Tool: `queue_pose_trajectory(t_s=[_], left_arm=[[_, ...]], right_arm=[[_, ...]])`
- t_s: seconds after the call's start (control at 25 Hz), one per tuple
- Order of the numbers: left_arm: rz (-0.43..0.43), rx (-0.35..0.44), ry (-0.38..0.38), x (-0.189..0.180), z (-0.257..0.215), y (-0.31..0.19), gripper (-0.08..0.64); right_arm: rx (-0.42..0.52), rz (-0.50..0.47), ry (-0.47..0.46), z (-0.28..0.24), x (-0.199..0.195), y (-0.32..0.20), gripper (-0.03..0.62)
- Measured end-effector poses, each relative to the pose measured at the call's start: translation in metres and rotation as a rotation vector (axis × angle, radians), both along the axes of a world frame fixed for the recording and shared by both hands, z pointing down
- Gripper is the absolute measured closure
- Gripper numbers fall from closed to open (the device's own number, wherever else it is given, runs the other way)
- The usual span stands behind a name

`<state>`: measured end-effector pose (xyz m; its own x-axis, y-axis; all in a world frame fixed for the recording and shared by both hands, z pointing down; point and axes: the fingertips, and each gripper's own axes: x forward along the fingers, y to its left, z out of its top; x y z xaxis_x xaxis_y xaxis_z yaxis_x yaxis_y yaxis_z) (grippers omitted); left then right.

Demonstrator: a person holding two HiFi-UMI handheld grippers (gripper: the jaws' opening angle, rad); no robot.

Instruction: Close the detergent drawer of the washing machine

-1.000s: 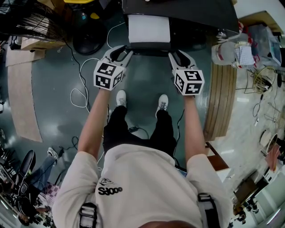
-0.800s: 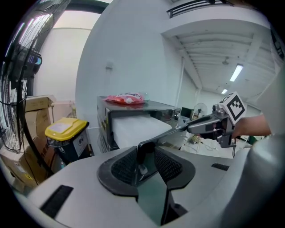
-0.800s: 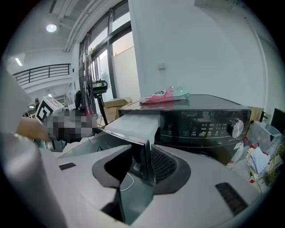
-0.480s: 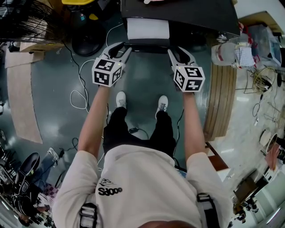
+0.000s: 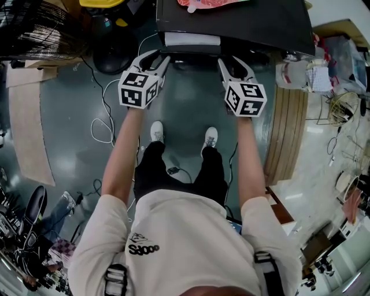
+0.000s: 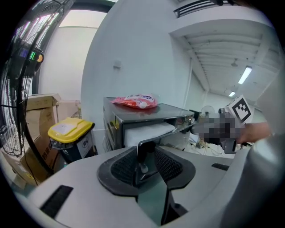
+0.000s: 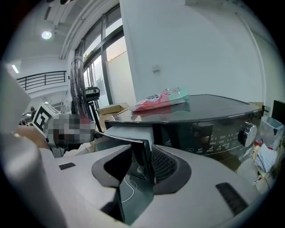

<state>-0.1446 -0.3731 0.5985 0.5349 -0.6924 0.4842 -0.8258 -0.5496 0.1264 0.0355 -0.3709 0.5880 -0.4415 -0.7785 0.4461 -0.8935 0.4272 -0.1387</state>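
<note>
Around detergent drawer (image 5: 192, 39), left gripper (image 5: 161, 58) clamped, right gripper (image 5: 226, 60) jaws just opening

- The grey-green floor (image 5: 75, 144) fills the middle of the head view.
- A washing machine (image 5: 254, 23) stands on it at the top edge, with a pink packet (image 5: 211, 3) lying on its lid.
- A white cable (image 5: 92, 127) loops left of centre.
- A cardboard sheet (image 5: 29, 133) lies at the left and a slatted wooden board (image 5: 286, 127) at the right.
- A yellow-lidded bin (image 6: 71, 129) stands beside the machine.
- The person's white shoes (image 5: 157, 129) stand at centre.
</note>
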Motion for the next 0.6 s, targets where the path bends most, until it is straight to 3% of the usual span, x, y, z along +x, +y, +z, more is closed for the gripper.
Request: queue_pose_trajectory(t_s=[0.6], left_arm=[[-0.059, 0.003, 0.035, -0.011, -0.002, -0.033, 0.354]], right_arm=[[0.03, 0.04, -0.011, -0.005, 0.001, -0.029, 0.446]])
